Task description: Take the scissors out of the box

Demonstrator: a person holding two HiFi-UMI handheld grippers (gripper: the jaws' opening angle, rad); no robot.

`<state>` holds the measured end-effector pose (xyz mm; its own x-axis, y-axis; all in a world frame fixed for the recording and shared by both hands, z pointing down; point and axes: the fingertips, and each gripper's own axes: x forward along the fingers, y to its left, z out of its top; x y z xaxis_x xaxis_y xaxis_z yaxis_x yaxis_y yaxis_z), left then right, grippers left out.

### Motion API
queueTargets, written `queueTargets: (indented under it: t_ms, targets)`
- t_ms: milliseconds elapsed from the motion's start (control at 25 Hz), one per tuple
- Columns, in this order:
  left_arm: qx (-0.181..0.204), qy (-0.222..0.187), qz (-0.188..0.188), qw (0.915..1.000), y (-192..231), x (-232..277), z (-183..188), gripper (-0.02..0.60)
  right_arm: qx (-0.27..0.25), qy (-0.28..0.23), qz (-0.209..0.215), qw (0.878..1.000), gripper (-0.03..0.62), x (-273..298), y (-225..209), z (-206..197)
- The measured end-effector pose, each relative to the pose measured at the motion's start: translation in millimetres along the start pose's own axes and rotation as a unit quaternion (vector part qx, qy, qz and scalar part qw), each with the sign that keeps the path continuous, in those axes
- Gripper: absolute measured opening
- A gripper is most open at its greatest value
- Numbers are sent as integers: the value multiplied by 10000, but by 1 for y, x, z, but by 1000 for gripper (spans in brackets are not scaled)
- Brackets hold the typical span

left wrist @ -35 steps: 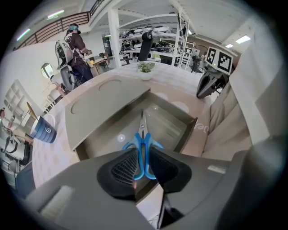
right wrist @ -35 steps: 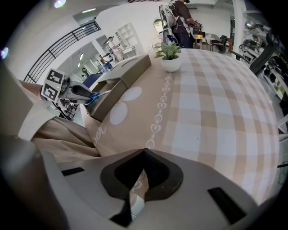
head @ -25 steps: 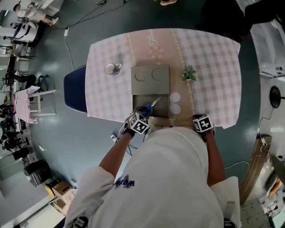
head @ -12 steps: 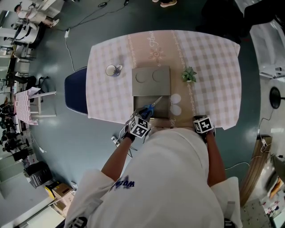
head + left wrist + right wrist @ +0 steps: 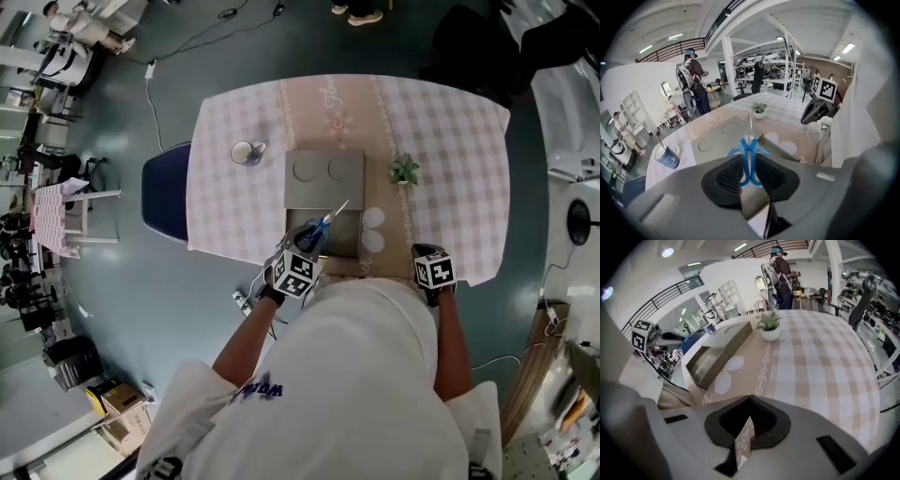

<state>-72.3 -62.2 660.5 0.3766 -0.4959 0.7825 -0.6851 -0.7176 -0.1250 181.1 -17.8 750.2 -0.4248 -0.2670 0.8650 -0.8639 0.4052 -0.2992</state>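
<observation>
Blue-handled scissors hang over the near end of the open grey box, blades pointing away from me. My left gripper is shut on the handle loops. The box's lid, with two round dents, lies just beyond it. My right gripper is shut on nothing, above the table's near edge to the right of the box. From the head view its jaws are hidden under the marker cube.
A blue mug stands left of the lid and a small potted plant to its right. A blue chair sits at the table's left side. People stand beyond the checked tablecloth.
My left gripper has risen with the scissors, lifting them up off the box floor. The right gripper has risen a little and drifted along the near edge.
</observation>
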Motion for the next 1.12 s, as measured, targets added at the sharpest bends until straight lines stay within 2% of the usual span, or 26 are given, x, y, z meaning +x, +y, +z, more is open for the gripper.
queueTargets:
  t_ms: [160, 320, 600, 800, 920, 1120]
  targets:
    - [-167, -406, 178, 9989, 8, -15, 33, 87, -101, -740, -80, 9972, 3, -29, 0, 59]
    - [-296, -852, 371, 9952, 15, -31, 64, 87, -55, -1587, -146, 9872, 3, -65, 7, 112]
    - [-336, -1444, 644, 9868, 27, -56, 104, 87, -476, -2340, -284, 9707, 3, -115, 28, 163]
    - [-667, -1936, 819, 9754, 45, -73, 136, 87, -817, -2694, -412, 9587, 3, -148, 39, 189]
    - [-663, -2231, 1014, 9673, 54, -91, 156, 87, -1187, -2898, -618, 9477, 3, -186, 48, 206]
    - [-600, -2818, 1141, 9508, 67, -118, 190, 87, -1341, -3370, -849, 9280, 3, -241, 50, 239]
